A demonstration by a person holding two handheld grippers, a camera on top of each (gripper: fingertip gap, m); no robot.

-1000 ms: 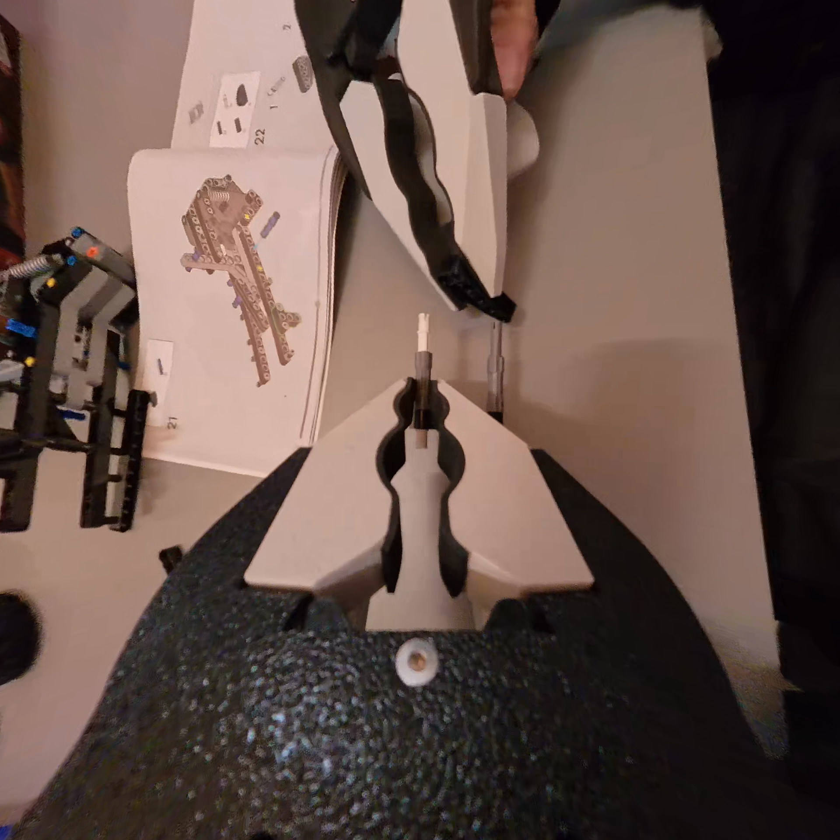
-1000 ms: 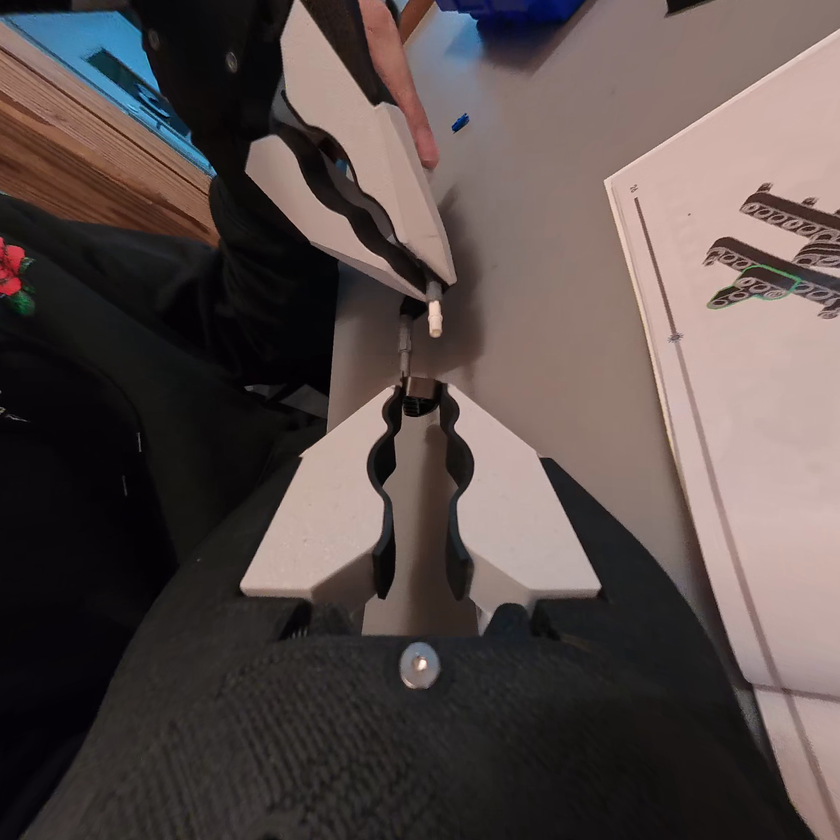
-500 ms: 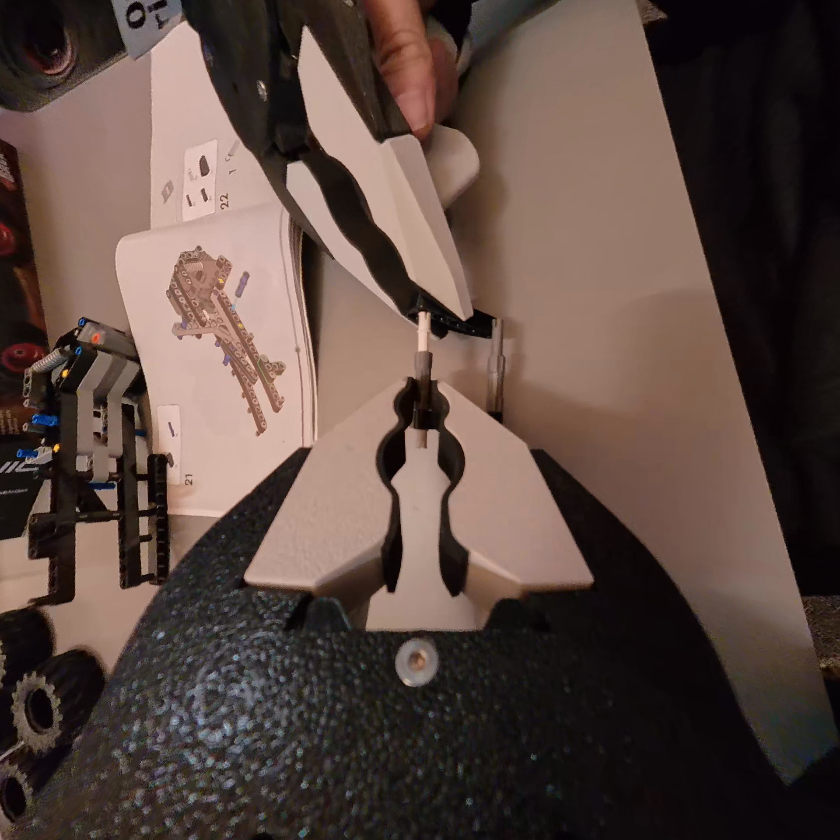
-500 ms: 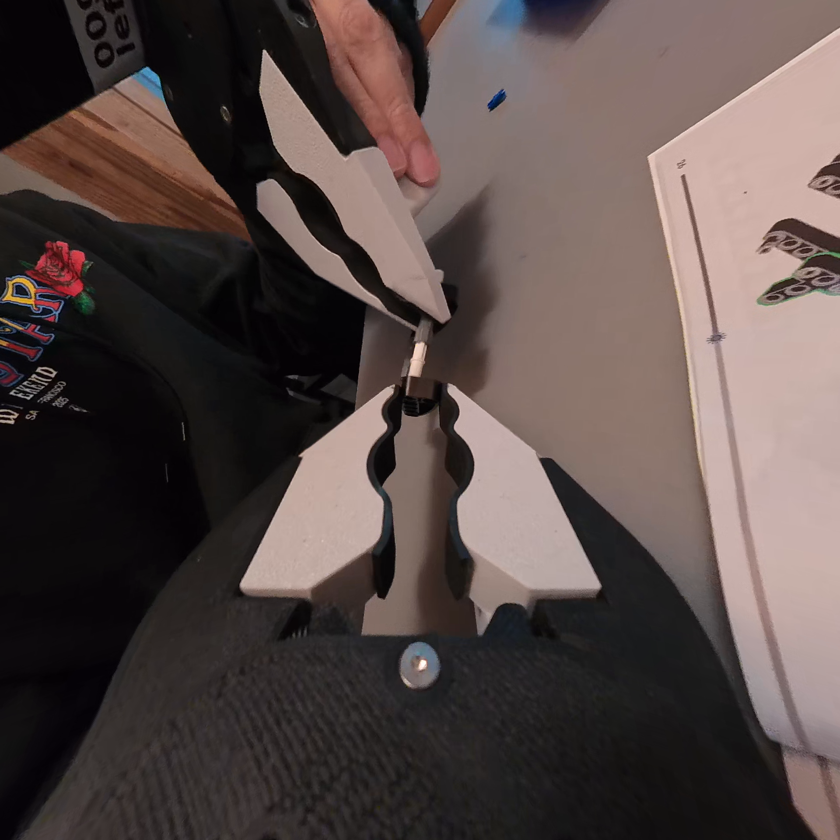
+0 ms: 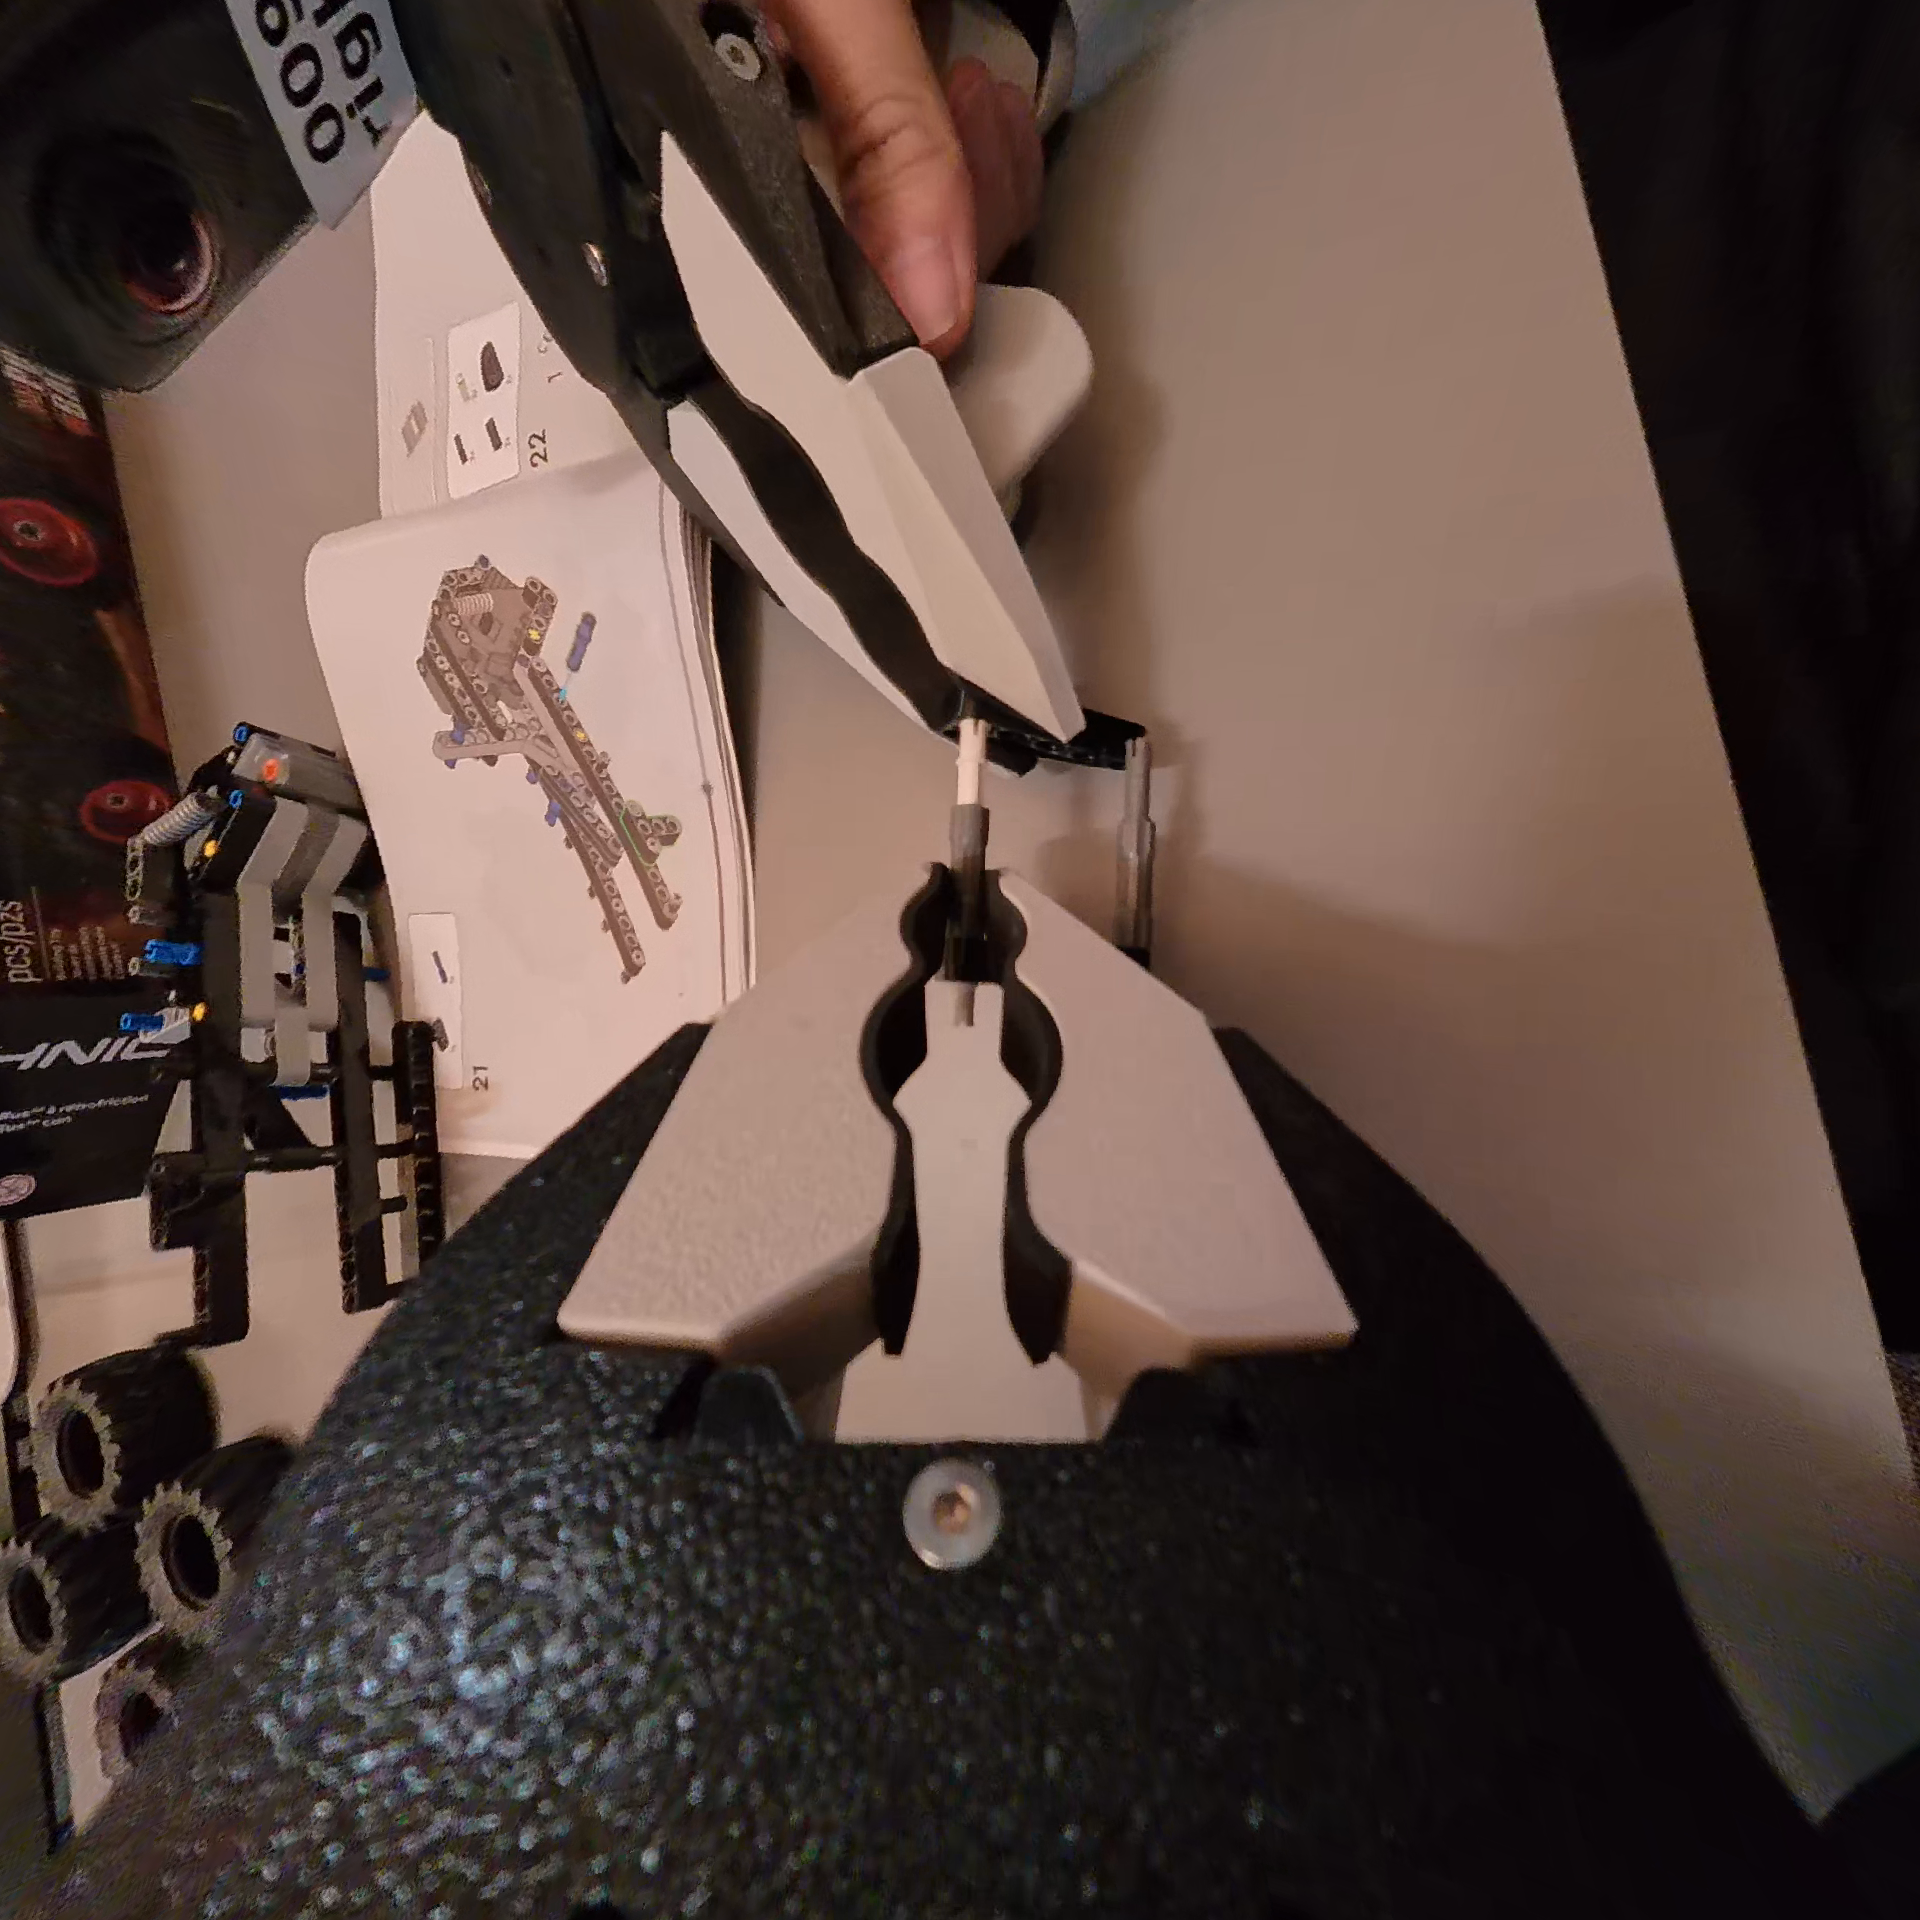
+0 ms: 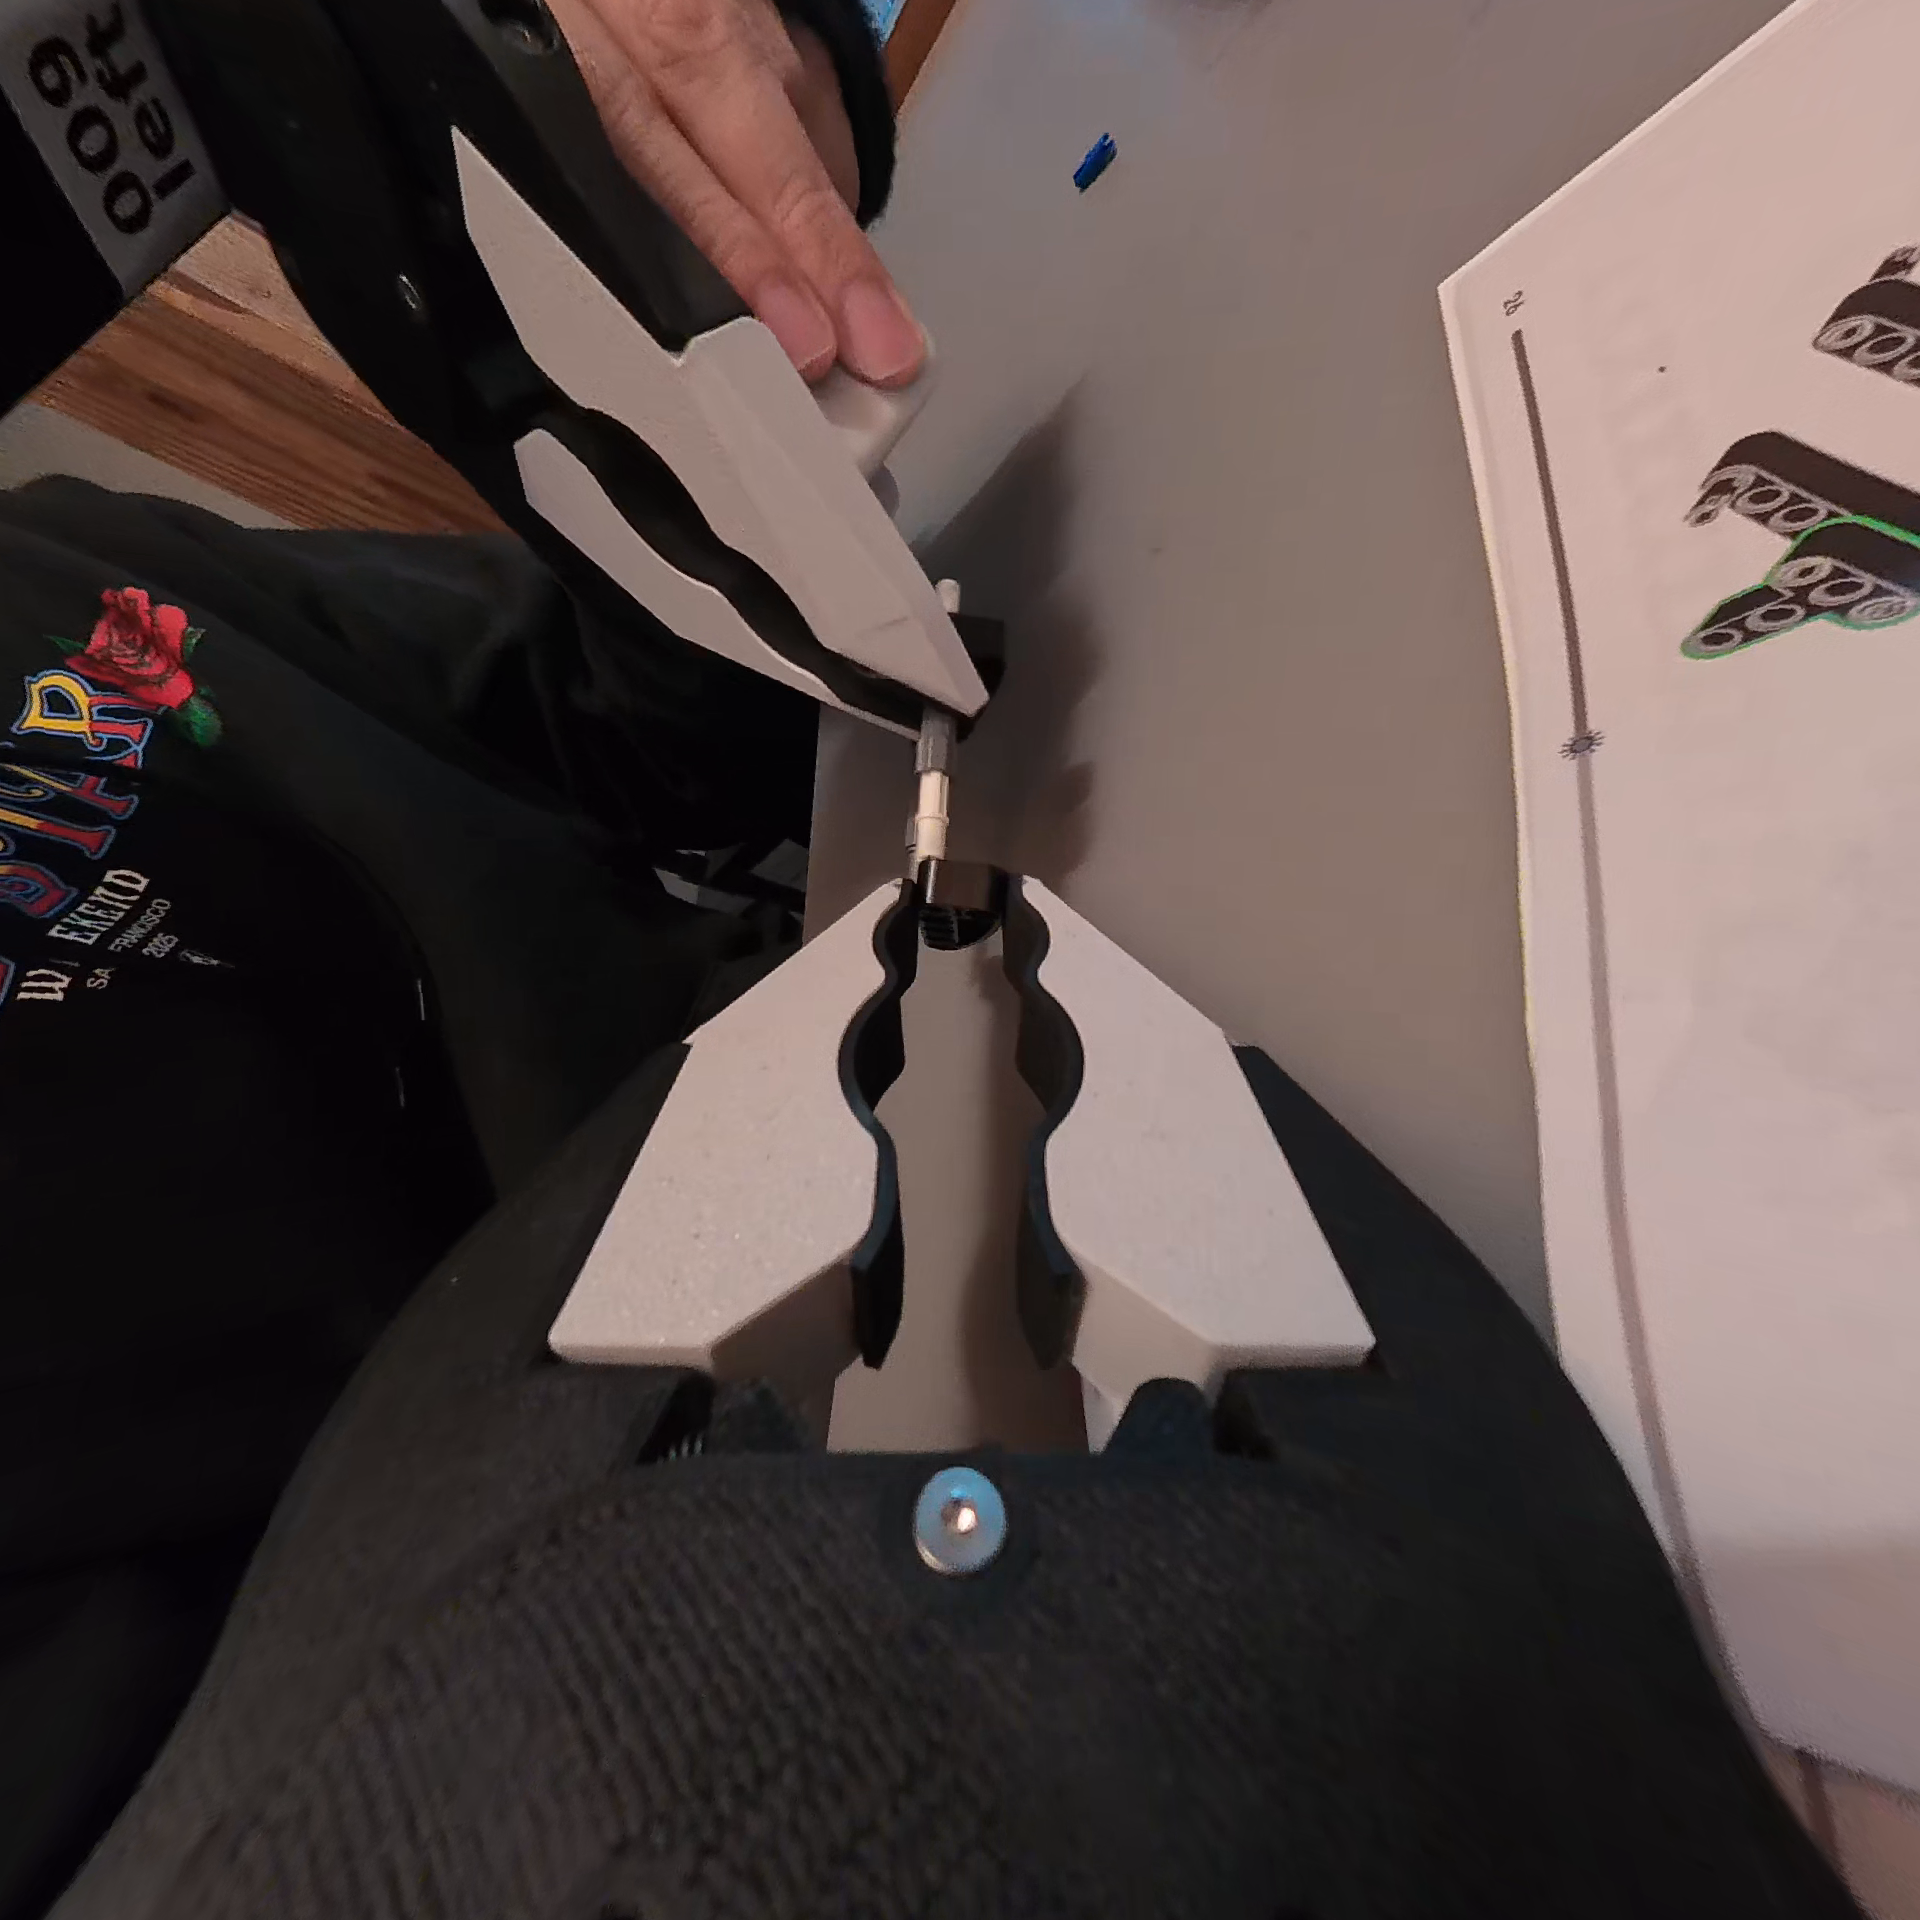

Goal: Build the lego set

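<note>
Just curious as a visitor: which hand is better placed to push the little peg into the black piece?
Probably left. The left tool grips the peg in line with its fingers, tip at the black piece, so a straight push should seat it. The right tool only holds that piece steady.

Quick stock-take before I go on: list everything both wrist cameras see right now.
pin: one, white and grey, between the two gripper tips
black beam: one, in right gripper
grey axle: one, hangs from the beam's far end
instruction booklet: one, white, open on table
partial model: one, black and grey, far left
tyres: several, black, lower left
box: one, dark, left edge
blue pin: one, loose on table
table: grey
left gripper: shut on pin
right gripper: shut on beam
hands: two, on the gripper handles
</note>
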